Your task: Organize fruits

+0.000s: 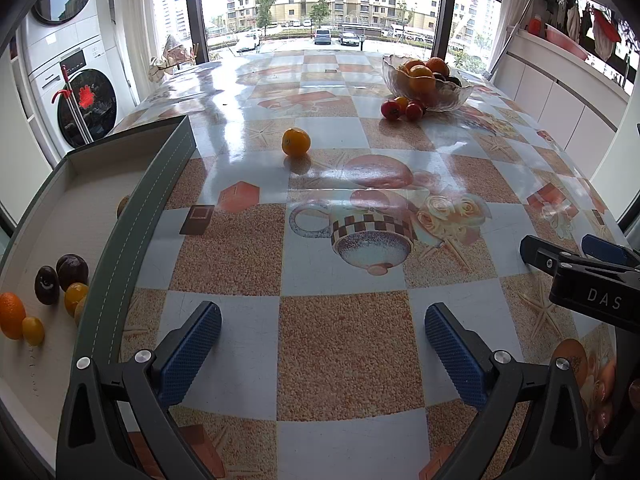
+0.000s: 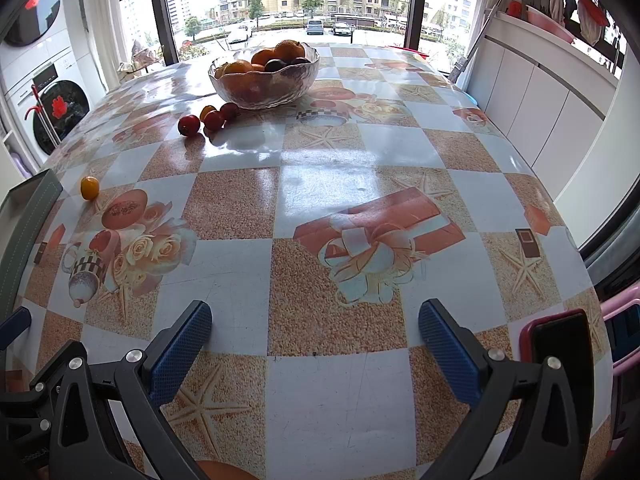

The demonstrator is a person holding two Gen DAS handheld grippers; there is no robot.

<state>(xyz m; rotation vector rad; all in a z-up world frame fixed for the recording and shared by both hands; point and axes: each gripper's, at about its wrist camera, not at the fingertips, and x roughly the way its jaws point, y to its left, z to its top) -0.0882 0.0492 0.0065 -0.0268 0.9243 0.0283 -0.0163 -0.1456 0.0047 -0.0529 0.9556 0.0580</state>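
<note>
A small orange fruit (image 1: 296,142) lies loose on the table; it also shows in the right wrist view (image 2: 89,187). A glass bowl (image 1: 440,100) (image 2: 264,96) holds oranges and dark fruits, with small red fruits (image 1: 402,109) (image 2: 208,120) beside it. A grey tray (image 1: 120,220) at the left holds dark plums (image 1: 72,271), an orange (image 1: 11,315) and small yellow fruits (image 1: 33,330). My left gripper (image 1: 322,344) is open and empty above the table, right of the tray. My right gripper (image 2: 314,340) is open and empty; it also shows in the left wrist view (image 1: 568,254).
The table (image 2: 340,184) has a glossy checkered cloth. A phone in a red case (image 2: 560,340) lies at the right edge. Washing machines (image 1: 76,80) stand at the left, white cabinets (image 2: 540,92) at the right, windows behind.
</note>
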